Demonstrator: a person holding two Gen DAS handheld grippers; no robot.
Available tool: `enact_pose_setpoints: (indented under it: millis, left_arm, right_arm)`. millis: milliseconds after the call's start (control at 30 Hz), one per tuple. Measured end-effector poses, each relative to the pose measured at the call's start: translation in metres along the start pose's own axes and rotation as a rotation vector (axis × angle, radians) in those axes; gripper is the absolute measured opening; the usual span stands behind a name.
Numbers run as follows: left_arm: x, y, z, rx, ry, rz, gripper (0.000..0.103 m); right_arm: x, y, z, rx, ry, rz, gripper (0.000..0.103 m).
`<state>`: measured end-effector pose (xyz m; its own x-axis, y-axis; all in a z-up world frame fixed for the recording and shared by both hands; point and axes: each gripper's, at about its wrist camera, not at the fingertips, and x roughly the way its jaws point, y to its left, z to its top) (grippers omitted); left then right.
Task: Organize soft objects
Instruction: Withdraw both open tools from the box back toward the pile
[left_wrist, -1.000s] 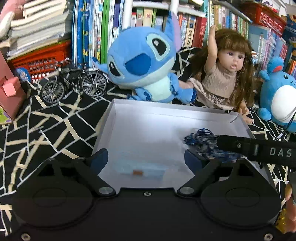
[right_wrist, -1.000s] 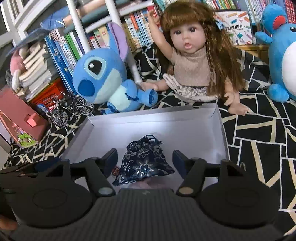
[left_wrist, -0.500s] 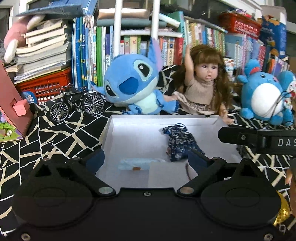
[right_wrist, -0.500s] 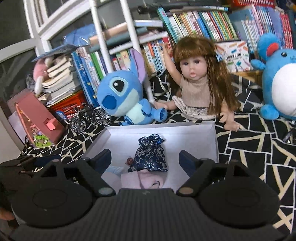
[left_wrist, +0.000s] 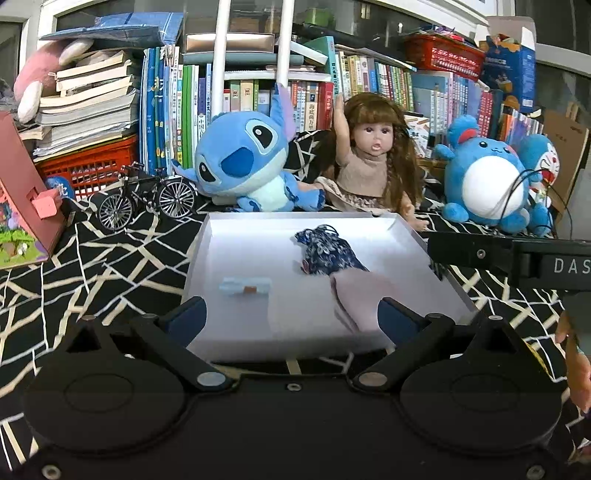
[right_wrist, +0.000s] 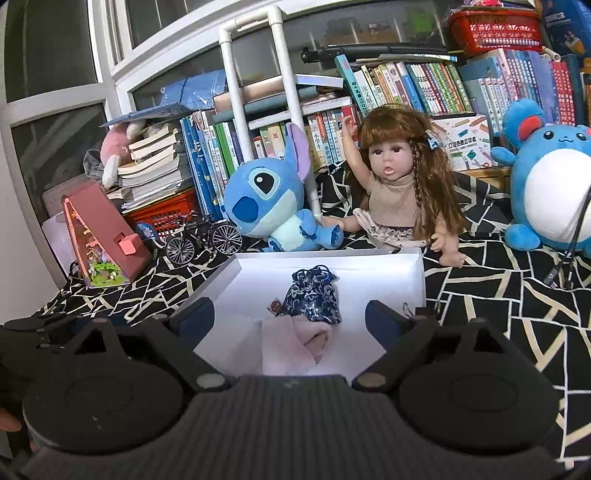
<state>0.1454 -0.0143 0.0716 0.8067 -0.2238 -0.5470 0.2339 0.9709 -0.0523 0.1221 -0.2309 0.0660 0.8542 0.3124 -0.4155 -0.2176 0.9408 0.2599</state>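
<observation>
A shallow white box (left_wrist: 207, 236) (right_wrist: 417, 273) lies on the black patterned cloth. Inside it lie a dark blue floral drawstring pouch (left_wrist: 325, 251) (right_wrist: 314, 295), a pale pink folded cloth (left_wrist: 362, 295) (right_wrist: 295, 343) and a small light blue item (left_wrist: 245, 286). My left gripper (left_wrist: 291, 317) is open and empty, held above the box's near edge. My right gripper (right_wrist: 288, 317) is open and empty, above the near end of the box, over the pink cloth. The right gripper's body shows at the right of the left wrist view (left_wrist: 517, 254).
Behind the box sit a blue Stitch plush (left_wrist: 243, 162) (right_wrist: 273, 199), a long-haired doll (left_wrist: 373, 162) (right_wrist: 402, 188) and a round blue plush (left_wrist: 487, 184) (right_wrist: 550, 199). A model bicycle (left_wrist: 147, 195) and a pink house model (right_wrist: 99, 240) stand left. Bookshelves fill the back.
Both grippers have pulled back and up from the box. The blue pouch, between the right gripper's fingers a second ago, now lies free in the box with the pink cloth in view.
</observation>
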Motion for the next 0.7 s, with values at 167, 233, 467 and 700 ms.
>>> enact_pose_setpoints:
  millis: [167,233,467,700]
  left_arm:
    - [-0.014,-0.004,-0.013,0.010,0.002,-0.013,0.099]
    - [-0.021,-0.004,-0.019,0.011,-0.005,-0.016,0.099]
    - [-0.039,-0.004,-0.038,-0.007,-0.014,-0.031,0.100]
    - [-0.052,-0.004,-0.057,-0.005,-0.011,-0.031,0.100]
  right_arm:
    - [-0.010,0.002,-0.014,-0.015,0.000,-0.003,0.096]
    - [-0.014,0.004,-0.020,-0.029,-0.002,-0.007,0.097]
    - [-0.025,0.007,-0.041,-0.061,0.001,-0.021,0.100]
    - [-0.034,0.005,-0.057,-0.063,0.002,-0.037,0.102]
